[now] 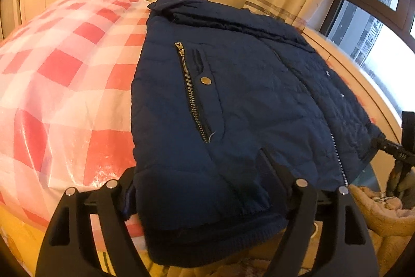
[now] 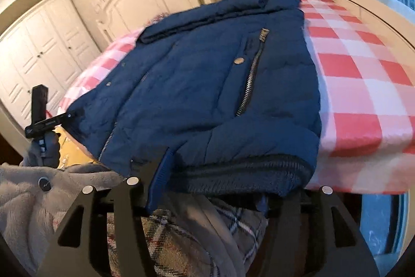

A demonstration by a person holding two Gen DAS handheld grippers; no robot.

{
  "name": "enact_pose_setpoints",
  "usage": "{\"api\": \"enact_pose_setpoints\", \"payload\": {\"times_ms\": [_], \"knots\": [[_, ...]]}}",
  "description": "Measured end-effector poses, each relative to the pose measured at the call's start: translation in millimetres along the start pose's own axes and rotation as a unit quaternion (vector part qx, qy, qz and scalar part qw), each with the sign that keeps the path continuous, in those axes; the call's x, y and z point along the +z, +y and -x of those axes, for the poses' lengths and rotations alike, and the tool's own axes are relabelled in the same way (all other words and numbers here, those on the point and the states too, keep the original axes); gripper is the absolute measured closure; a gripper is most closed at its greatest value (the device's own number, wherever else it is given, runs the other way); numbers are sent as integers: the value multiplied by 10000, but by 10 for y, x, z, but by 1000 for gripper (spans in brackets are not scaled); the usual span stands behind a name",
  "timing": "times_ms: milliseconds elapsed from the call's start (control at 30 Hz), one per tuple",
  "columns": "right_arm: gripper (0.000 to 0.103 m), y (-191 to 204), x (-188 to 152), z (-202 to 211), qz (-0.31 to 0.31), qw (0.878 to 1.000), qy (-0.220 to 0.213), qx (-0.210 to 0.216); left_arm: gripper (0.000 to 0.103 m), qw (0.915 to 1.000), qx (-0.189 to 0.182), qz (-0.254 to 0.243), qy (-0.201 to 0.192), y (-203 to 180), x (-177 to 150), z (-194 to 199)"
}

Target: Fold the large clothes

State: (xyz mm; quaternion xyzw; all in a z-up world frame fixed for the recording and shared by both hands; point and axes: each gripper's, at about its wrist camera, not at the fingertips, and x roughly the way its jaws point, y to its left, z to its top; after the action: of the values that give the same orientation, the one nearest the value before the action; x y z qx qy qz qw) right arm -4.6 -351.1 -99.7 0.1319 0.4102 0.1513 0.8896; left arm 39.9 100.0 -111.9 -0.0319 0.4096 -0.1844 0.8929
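Left gripper [image 1: 199, 173] fingertips hidden under navy jacket [image 1: 233, 95] hem.

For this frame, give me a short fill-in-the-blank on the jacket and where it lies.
1. The navy jacket lies on a cloth checked white and ____.
2. Beside each pocket zipper sits one round metal ____.
3. The ribbed hem is the jacket edge ____ to both cameras.
4. Behind the bed stands a cream ____.

Missing words: red; snap; nearest; headboard
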Motion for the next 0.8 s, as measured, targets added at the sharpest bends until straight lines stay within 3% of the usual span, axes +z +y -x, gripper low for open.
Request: {"api": "enact_pose_setpoints", "payload": {"times_ms": [33,67,167,233,267,367,400,500,600,700,767,800], "knots": [[52,-15,11,-27,-91,9999,-23,-123,40,10000,38,-6,-60,-13,7,-6],[60,-20,14,-48,-120,9997,-59,-214,70,9999,101,2,-122,-12,17,-12],[81,89,-3,-97,216,9972,-347,-627,87,9990,-170,237,-338,48,48,71],[92,222,-31,57,500,9930,-843,-652,90,9972,-56,135,-729,-9,40,280],[93,291,-45,155,634,9892,-1080,-755,90,9959,23,93,-904,-37,38,388],[93,631,-80,511,1330,9635,-1790,-1481,91,9895,61,-94,-1444,-174,37,822],[93,784,-104,686,1586,9498,-2098,-1692,91,9873,82,-198,-1572,-235,30,930],[94,1083,-178,1125,1979,9234,-2779,-1762,91,9762,-7,-506,-2110,-420,-1,1417],[94,1254,-248,1519,2072,9055,-3339,-1603,91,9652,-285,-478,-2554,-425,-2,1863],[94,1345,-221,1776,2114,8963,-3652,-1361,90,9588,-594,-263,-2766,-329,85,2111],[94,1390,-64,1776,2174,8970,-3630,-1275,88,9636,-788,151,-2551,-150,305,2029],[94,1390,136,1677,2204,9033,-3462,-1255,88,9655,-931,418,-2395,-37,455,1916]]}}
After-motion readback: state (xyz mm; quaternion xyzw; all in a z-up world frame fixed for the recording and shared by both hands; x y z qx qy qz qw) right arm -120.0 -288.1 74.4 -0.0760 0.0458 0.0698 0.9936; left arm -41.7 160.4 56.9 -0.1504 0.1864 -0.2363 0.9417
